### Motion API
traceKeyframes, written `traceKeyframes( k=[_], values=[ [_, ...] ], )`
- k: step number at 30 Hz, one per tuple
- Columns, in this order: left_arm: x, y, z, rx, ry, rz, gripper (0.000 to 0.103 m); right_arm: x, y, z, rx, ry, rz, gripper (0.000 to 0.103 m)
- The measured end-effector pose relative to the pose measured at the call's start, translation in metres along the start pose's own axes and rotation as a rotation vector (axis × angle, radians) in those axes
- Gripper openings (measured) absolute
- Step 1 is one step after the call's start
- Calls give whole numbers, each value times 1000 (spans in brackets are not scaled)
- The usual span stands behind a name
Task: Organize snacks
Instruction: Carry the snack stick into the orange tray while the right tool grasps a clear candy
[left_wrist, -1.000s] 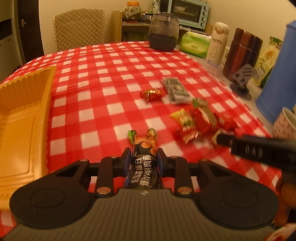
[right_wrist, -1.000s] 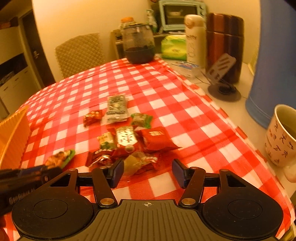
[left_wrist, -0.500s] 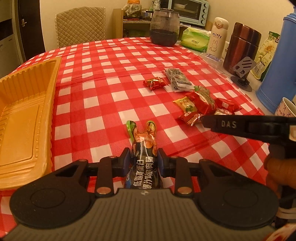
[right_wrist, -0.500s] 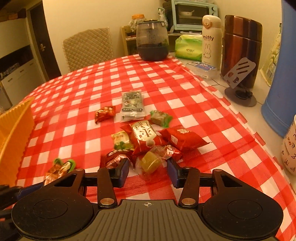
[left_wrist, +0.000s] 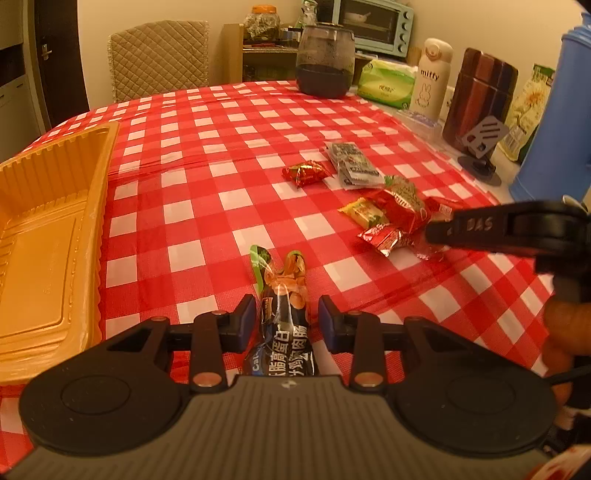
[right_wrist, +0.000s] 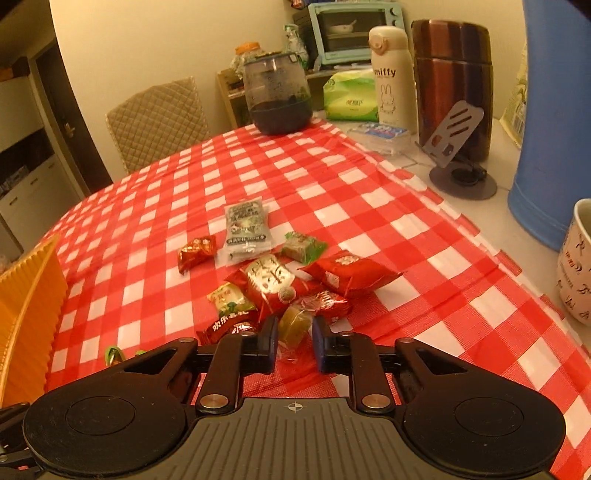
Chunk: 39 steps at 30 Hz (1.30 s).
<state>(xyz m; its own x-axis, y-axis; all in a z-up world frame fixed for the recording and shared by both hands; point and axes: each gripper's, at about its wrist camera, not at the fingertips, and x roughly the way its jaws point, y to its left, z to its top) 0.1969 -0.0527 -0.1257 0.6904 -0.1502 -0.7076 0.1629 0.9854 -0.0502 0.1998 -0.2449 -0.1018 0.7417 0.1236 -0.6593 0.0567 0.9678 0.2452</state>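
A table under a red-and-white checked cloth (left_wrist: 192, 192) fills both views. On its left side lies a long yellow ribbed plastic tray (left_wrist: 48, 240), which appears to be where the snacks are meant to go, though the tray's far end is out of frame. In the middle of the cloth sits a loose cluster of small wrapped snacks (right_wrist: 280, 273), red, green and yellow, with a grey-green flat sachet (right_wrist: 245, 229) at its far edge.

The left gripper (left_wrist: 287, 319) is nearer the tray. A dark sausage-stick packet with an orange twisted end (left_wrist: 284, 295) lies between its blue pads, long axis running straight ahead along the fingers. The jaws have just been opening, and a gap shows on both sides of the packet, so it seems released onto the cloth rather than clamped.

The right gripper (right_wrist: 294, 339) sits at the near edge of the cluster, angled down toward the table. Its jaws have just been closing on a small clear-wrapped olive-green sweet (right_wrist: 293, 325), which lies directly between the pads, and they appear to press its wrapper on both sides. From there the tray lies well off to the left, past the other hand, so carrying the sweet over would mean crossing that side.
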Motion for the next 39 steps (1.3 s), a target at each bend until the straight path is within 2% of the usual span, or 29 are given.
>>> traceKeyframes(
  k=[8,9,10,23,27,33,39],
  values=[
    [3,-2,-1,61,18,18,33,-18,2,-11,-48,4,-6,13],
    [3,-2,0,65,20,16,26,-20,2,-12,-52,1,-2,12],
    [3,-3,0,67,21,15,26,-21,3,-12,-57,-1,2,11],
    [-38,6,11,20,-40,22,26,-47,25,-6,-120,-64,30,11],
    [-61,24,17,-19,-72,53,26,-61,47,-1,-146,-81,105,11],
    [-96,68,22,-87,-110,143,26,-77,104,1,-194,-76,291,11],
    [-114,116,15,-140,-107,235,26,-74,162,-3,-264,-55,417,10]
  ],
)
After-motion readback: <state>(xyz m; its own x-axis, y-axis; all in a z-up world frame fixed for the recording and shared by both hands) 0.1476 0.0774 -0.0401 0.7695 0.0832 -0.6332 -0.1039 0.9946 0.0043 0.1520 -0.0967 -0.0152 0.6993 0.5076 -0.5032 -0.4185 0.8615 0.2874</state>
